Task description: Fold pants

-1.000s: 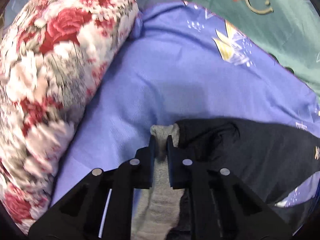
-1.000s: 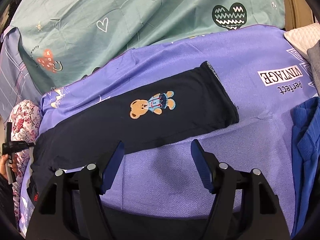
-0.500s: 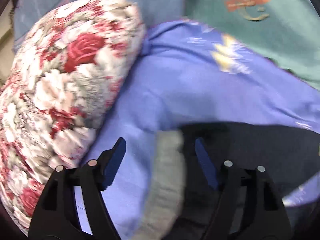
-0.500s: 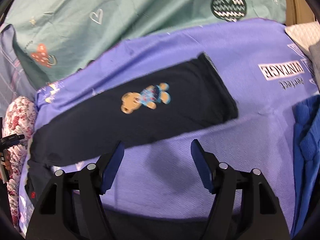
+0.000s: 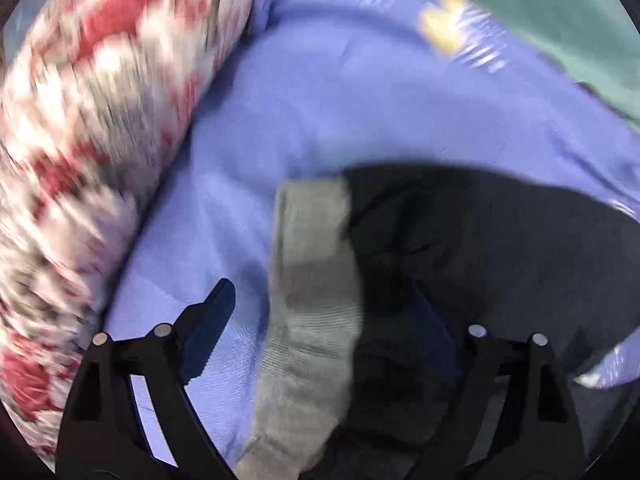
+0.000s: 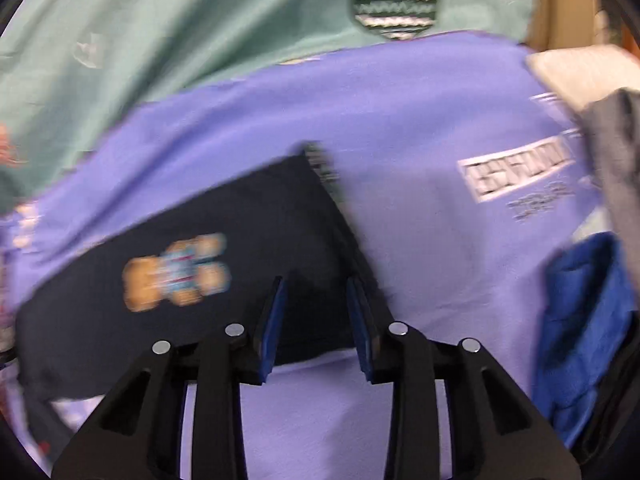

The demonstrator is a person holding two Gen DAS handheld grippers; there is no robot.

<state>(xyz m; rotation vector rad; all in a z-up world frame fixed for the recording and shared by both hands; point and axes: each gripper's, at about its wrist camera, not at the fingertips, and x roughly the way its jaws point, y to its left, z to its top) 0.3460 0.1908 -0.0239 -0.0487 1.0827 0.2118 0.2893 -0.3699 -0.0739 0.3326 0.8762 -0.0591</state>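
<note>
Dark navy pants (image 6: pixel 224 248) with a bear patch (image 6: pixel 176 272) lie flat on a purple sheet (image 6: pixel 400 120). In the left wrist view their grey ribbed waistband (image 5: pixel 312 280) and dark body (image 5: pixel 480 240) lie under my left gripper (image 5: pixel 324 300), which is wide open and empty above the band. My right gripper (image 6: pixel 316 300) is open, jaws partly narrowed, and it straddles the near edge of the pant leg close to the cuff (image 6: pixel 320 164). Both views are motion-blurred.
A floral pillow (image 5: pixel 88 140) lies left of the waistband. A teal printed sheet (image 6: pixel 200 20) lies beyond the purple one. A blue garment (image 6: pixel 584 320), a grey cloth (image 6: pixel 616 152) and a white folded item (image 6: pixel 576 68) lie at the right.
My left gripper let go of the grey waistband and opened wide. My right gripper moved forward over the pant leg near the cuff, and its jaws narrowed.
</note>
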